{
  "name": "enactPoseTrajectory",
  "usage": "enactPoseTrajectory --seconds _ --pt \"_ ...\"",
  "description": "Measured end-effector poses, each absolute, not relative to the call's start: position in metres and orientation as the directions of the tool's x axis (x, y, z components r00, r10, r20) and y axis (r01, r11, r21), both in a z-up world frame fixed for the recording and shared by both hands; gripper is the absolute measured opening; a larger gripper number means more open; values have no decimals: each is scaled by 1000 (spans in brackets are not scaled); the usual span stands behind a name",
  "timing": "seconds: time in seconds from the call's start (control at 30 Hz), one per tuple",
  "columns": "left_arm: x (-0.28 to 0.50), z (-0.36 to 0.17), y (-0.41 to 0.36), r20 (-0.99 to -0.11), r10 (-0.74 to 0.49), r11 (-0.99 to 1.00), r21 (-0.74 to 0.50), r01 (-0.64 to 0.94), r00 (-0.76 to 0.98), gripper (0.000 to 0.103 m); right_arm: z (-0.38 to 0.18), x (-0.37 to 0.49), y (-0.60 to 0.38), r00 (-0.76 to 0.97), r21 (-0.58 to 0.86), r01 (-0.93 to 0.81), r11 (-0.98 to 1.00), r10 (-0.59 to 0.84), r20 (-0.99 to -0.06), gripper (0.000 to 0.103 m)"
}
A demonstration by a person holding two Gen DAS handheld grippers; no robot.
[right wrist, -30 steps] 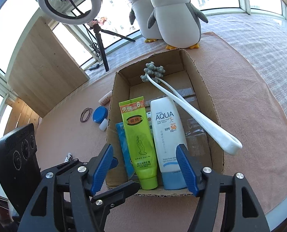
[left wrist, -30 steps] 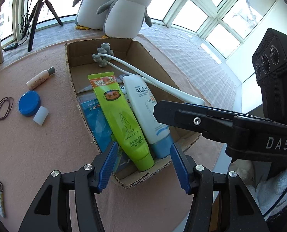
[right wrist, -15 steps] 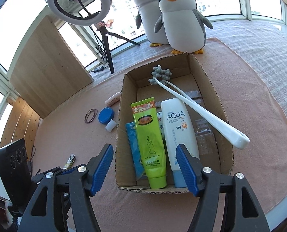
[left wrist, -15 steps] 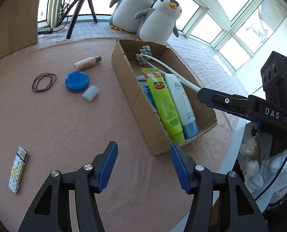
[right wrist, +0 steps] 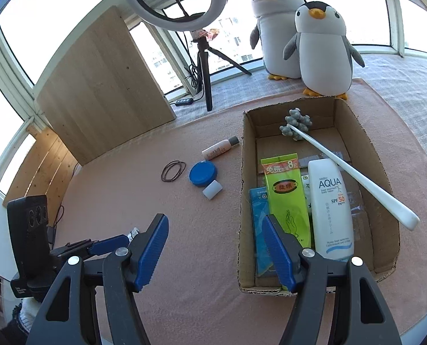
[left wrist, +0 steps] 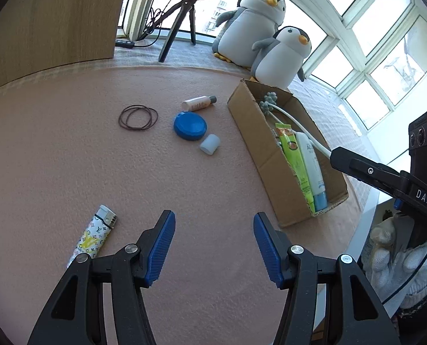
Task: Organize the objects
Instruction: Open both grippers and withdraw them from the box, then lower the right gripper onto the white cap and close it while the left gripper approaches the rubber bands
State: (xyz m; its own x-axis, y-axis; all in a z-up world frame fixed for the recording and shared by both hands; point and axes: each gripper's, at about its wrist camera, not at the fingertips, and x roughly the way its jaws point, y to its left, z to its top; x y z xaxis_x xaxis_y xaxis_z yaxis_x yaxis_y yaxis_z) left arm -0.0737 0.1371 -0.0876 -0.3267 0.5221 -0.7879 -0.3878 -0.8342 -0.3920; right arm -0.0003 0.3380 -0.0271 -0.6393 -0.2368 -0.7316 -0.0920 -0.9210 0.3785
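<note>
A cardboard box [right wrist: 380, 161] [left wrist: 259, 135] holds a green tube [right wrist: 287, 198], a white AQUA sunscreen tube [right wrist: 330, 212], a blue packet [right wrist: 258, 218] and a white long-handled massager [right wrist: 348, 172]. Loose on the pink mat lie a patterned lighter [left wrist: 94, 234], a blue round lid [left wrist: 190, 126] [right wrist: 202, 174], a small white cap [left wrist: 210, 143] [right wrist: 212, 189], a small bottle [left wrist: 199, 103] [right wrist: 219, 151] and brown hair bands [left wrist: 138, 117] [right wrist: 172, 171]. My left gripper [left wrist: 213, 230] is open above the mat, right of the lighter. My right gripper [right wrist: 215, 230] is open at the box's near left wall.
Two plush penguins [right wrist: 320, 49] stand behind the box. A ring light on a tripod [right wrist: 202, 57] and a wooden panel [right wrist: 98, 92] stand at the back left. The mat's edge [left wrist: 354, 221] drops off right of the box. A gloved hand [left wrist: 406, 264] holds the right gripper.
My left gripper has swung left and back from over the box, bringing the lighter and loose items into view. The right gripper has shifted slightly left. Both stay open.
</note>
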Motion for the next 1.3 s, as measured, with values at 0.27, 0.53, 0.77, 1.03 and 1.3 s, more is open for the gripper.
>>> enactPoseTrajectory --seconds 0.27,0.53,0.77,1.03,1.3 --pt "-134 -81 96 -792 455 -884 -348 -311 -408 60 -38 -39 303 -578 405 -30 -914 -314 -753 64" --pt "-221 -99 103 -816 407 -908 -315 -275 -411 59 -63 -91 299 -478 416 -62 -907 -340 -810 60" --pt "-273 -130 133 -848 379 -916 -288 -279 -371 36 -79 -132 292 -401 309 -62 -949 -260 -879 38" --pt "-297 -155 160 -869 364 -913 -263 -312 -334 29 -103 -163 287 -313 216 -65 -974 -186 -931 32" --pt "-299 -168 174 -887 344 -902 -221 -371 -308 29 -119 -173 279 -262 114 -38 -993 -100 -960 32"
